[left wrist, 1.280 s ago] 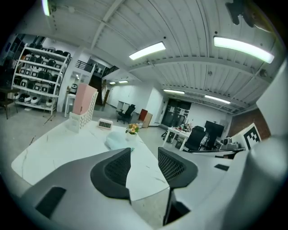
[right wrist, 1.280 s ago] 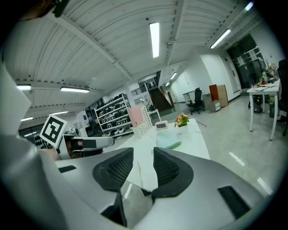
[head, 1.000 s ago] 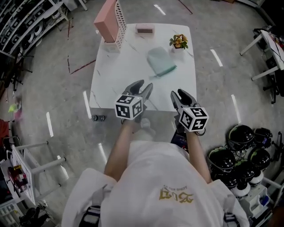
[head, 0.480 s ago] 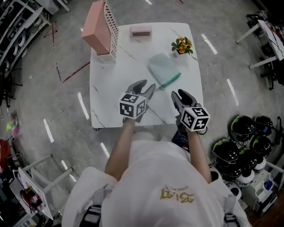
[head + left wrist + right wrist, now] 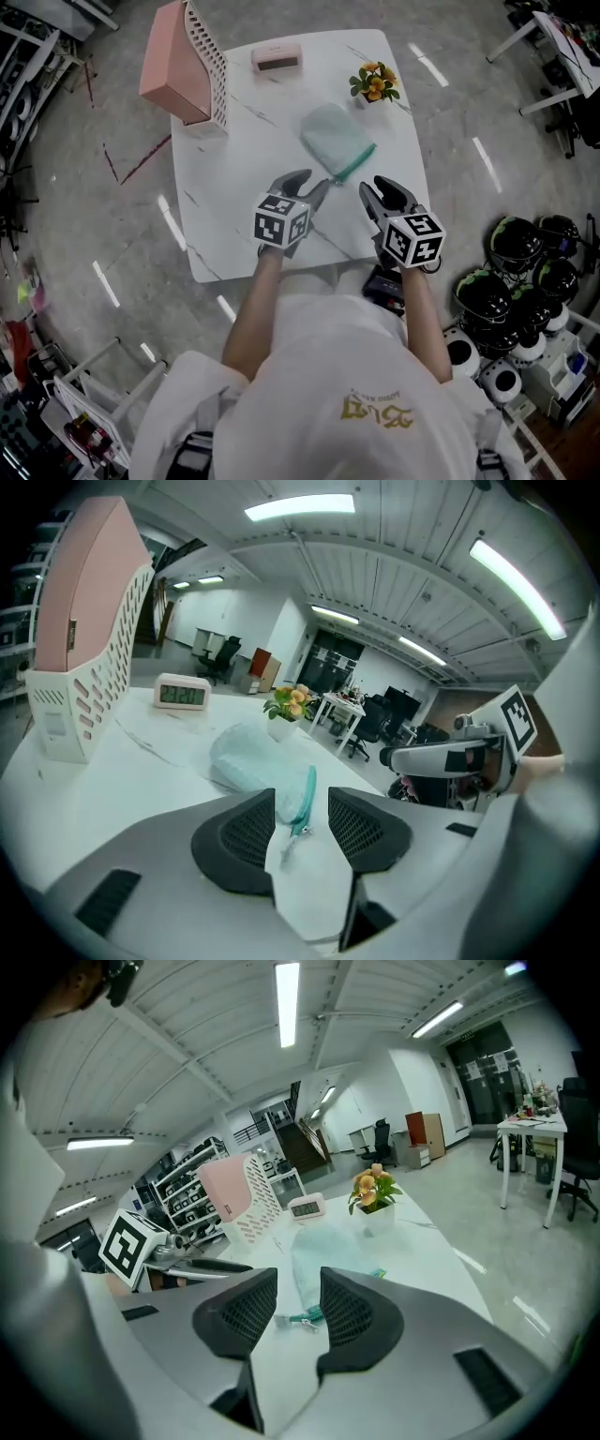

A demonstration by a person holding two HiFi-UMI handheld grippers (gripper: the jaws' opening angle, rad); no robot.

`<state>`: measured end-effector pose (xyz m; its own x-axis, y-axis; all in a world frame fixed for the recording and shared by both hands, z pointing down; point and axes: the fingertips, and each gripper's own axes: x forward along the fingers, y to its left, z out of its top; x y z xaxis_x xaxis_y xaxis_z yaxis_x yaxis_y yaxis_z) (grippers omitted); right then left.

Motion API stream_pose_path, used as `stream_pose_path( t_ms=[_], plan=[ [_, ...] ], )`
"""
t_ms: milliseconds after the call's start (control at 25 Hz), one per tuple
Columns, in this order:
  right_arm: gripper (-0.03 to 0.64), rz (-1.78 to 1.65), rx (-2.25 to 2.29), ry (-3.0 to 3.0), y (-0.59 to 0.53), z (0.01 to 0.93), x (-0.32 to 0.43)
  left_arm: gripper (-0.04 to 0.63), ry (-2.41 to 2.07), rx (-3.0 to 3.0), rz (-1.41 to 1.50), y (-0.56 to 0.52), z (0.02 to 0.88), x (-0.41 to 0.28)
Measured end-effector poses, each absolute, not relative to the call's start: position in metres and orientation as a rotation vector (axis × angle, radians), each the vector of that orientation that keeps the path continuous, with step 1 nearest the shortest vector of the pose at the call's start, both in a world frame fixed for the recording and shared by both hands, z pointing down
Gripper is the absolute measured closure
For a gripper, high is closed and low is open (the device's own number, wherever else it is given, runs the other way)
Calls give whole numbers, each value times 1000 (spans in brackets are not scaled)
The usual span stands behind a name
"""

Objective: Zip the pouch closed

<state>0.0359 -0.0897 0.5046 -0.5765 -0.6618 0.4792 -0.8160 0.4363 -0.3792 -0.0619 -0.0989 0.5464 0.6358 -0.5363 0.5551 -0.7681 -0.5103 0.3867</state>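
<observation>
Over the near edge of a white counter (image 5: 234,187), holds the left hand-held gripper (image 5: 312,183) and the right hand-held gripper (image 5: 375,187) side by side, both aimed at a pale green pouch (image 5: 333,139). Shows each set of jaws apart, gripping nothing. Frames the teal zipper (image 5: 354,161) and its small metal pull (image 5: 298,830) through both gaps, pads clear of them. Finds the pouch flat near the counter's middle, just beyond the jaw tips. Shares the far side with a potted flower (image 5: 373,86), a small clock (image 5: 276,58) and a pink file holder (image 5: 183,64).
</observation>
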Motion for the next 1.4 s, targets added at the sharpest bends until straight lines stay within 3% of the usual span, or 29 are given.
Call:
stream_pose_path(
  t_ms=[720,1400],
  plan=[
    [472,682,962,-2340,-91,578,21,400,-869,2250,783,-88,600,-37],
    [500,357,708,-2247,-95,628,-7,440,-838,2236,869,-101,635,-29]
  ],
)
